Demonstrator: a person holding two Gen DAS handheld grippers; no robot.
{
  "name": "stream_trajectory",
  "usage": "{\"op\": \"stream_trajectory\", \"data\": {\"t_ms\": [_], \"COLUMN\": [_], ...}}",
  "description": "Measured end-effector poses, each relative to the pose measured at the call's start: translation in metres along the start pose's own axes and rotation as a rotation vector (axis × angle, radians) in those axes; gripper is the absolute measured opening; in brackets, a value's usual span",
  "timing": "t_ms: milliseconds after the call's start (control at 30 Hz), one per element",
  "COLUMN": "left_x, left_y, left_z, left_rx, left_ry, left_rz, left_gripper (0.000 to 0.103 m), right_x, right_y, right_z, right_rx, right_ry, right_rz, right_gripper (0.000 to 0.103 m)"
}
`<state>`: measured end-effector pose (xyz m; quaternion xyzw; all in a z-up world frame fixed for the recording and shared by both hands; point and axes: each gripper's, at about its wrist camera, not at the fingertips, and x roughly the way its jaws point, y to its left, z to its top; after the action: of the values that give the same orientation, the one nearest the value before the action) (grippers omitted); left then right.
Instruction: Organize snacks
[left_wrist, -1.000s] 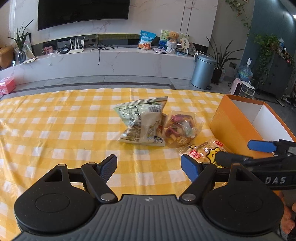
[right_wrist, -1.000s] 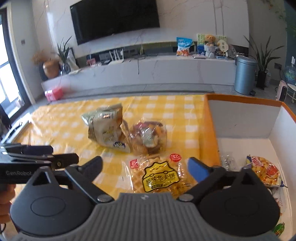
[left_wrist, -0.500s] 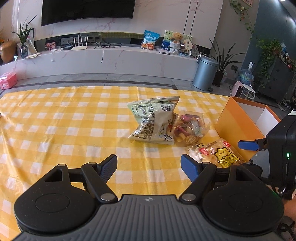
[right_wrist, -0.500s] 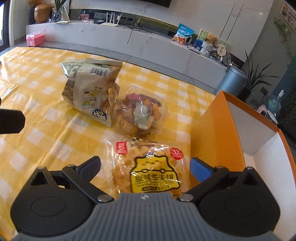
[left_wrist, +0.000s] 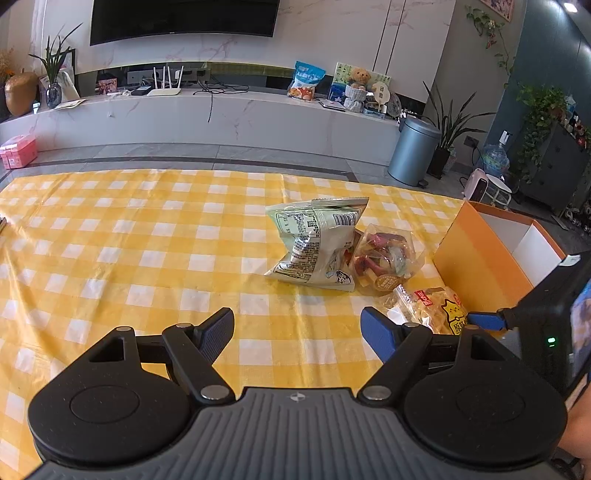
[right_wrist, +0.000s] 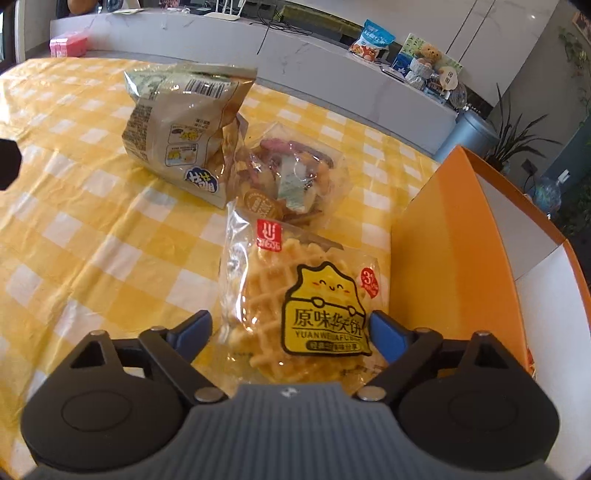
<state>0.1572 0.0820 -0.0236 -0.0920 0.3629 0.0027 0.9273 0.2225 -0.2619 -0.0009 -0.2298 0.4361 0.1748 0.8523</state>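
Yellow checked cloth (left_wrist: 147, 240) covers my table, a grey bin (left_wrist: 413, 151) standing on the floor beyond. Just right of the waffle pack (right_wrist: 295, 306) rises the orange box (right_wrist: 454, 258); a mixed-snack bag (right_wrist: 295, 177) and a pale crisp bag (right_wrist: 184, 133) crowd its far end. My right gripper (right_wrist: 290, 328) tips steeply down, jaws closing around the pack, which runs near to far. My left gripper (left_wrist: 297, 328) hangs wide over bare cloth.

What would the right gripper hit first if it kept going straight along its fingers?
Probably the waffle packet: it lies between the closing jaws of the right gripper, not yet pinched, on the checked tablecloth.
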Motion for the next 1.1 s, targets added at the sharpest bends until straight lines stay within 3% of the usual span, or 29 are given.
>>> {"op": "stream_trajectory", "data": {"t_ms": [100,300,367,533,600,633,733,767,833,867,933,967,1033,1100], "left_x": [-0.002,-0.003,-0.002,-0.002,-0.001,0.001,0.008,0.01,0.012,0.013,0.012,0.01,0.005,0.0], "left_y": [0.001,0.006,0.008,0.007,0.005,0.002,-0.01,-0.015,-0.022,-0.025,-0.026,-0.024,-0.019,-0.009], "left_z": [0.0,0.002,0.002,0.002,0.003,0.003,0.002,0.0,-0.003,-0.004,-0.004,-0.004,-0.003,0.0], "left_rx": [-0.008,-0.036,-0.042,-0.041,-0.042,-0.038,-0.014,0.001,0.026,0.034,0.043,0.043,0.031,0.011], "left_ry": [-0.001,0.0,0.002,0.007,0.014,0.019,0.042,0.047,0.053,0.055,0.053,0.049,0.035,0.022], "left_rz": [-0.01,-0.022,-0.023,-0.038,-0.052,-0.059,-0.066,-0.064,-0.056,-0.049,-0.039,-0.035,-0.024,-0.015], "left_gripper": [0.092,0.092,0.092,0.092,0.092,0.092,0.092,0.092,0.092,0.092,0.092,0.092,0.092,0.092], "right_x": [-0.013,-0.036,-0.035,-0.048,-0.058,-0.06,-0.067,-0.065,-0.06,-0.06,-0.06,-0.058,-0.053,-0.045], "right_y": [-0.01,-0.045,-0.053,-0.079,-0.097,-0.103,-0.108,-0.109,-0.103,-0.096,-0.078,-0.069,-0.052,-0.034], "right_z": [-0.001,-0.017,-0.024,-0.029,-0.03,-0.031,-0.032,-0.031,-0.031,-0.029,-0.026,-0.026,-0.022,-0.018], "right_rx": [0.061,0.321,0.379,0.508,0.585,0.614,0.609,0.601,0.571,0.532,0.433,0.395,0.348,0.276], "right_ry": [0.004,0.024,0.036,-0.038,-0.102,-0.119,-0.14,-0.13,-0.091,-0.078,-0.045,-0.033,-0.027,0.0], "right_rz": [0.078,0.439,0.517,0.574,0.64,0.664,0.598,0.584,0.578,0.549,0.493,0.488,0.481,0.408], "right_gripper": [0.075,0.075,0.075,0.07,0.055,0.054,0.053,0.047,0.045,0.048,0.069,0.089,0.1,0.1]}}
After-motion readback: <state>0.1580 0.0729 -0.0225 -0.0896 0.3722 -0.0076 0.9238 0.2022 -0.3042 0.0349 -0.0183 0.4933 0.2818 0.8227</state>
